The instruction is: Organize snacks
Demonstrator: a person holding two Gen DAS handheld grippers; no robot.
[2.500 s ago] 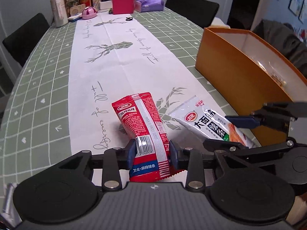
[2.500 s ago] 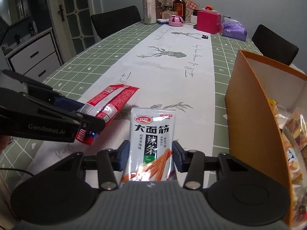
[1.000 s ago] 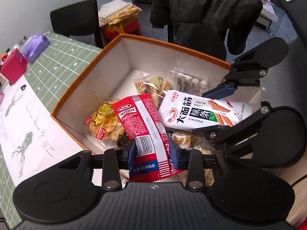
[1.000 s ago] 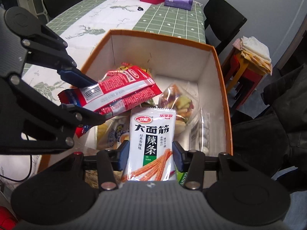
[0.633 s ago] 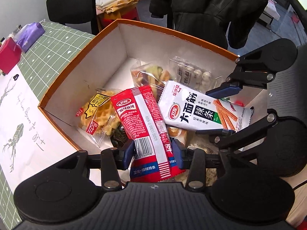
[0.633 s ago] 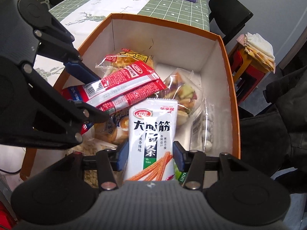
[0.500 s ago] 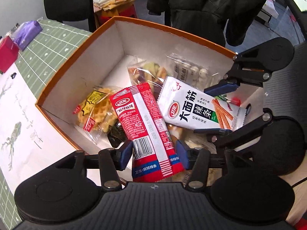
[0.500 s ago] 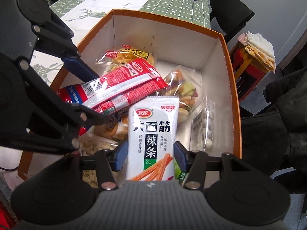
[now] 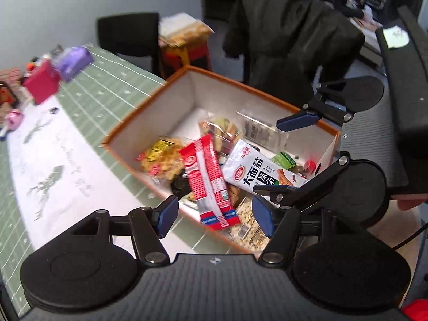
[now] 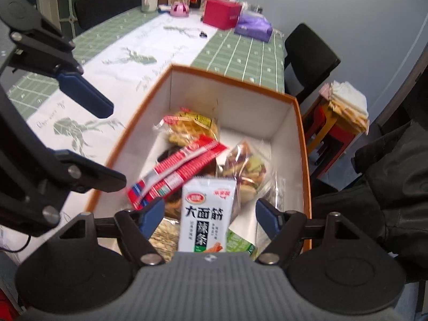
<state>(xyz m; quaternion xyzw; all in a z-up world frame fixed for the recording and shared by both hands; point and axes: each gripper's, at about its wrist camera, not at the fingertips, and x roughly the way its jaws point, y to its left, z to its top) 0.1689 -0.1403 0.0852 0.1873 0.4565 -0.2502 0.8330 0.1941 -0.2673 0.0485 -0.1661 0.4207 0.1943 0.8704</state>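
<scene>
Both packets, clamped half a second ago, now lie loose in the box (image 9: 149, 112). Left gripper (image 9: 215, 215) and right gripper (image 10: 208, 218) are opening, empty. Red packet (image 9: 207, 179) (long axis up-frame) lies just beyond the left pads, white packet (image 10: 206, 214) below the right.

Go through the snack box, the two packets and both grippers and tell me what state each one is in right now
Orange box: open-topped, partly filled with snacks.
Red packet: released, lying in the box, sealed.
White packet: released, lying on the other snacks, sealed.
Left gripper: jaws opening, pads clear of the red packet.
Right gripper: jaws opening, pads clear of the white packet.
</scene>
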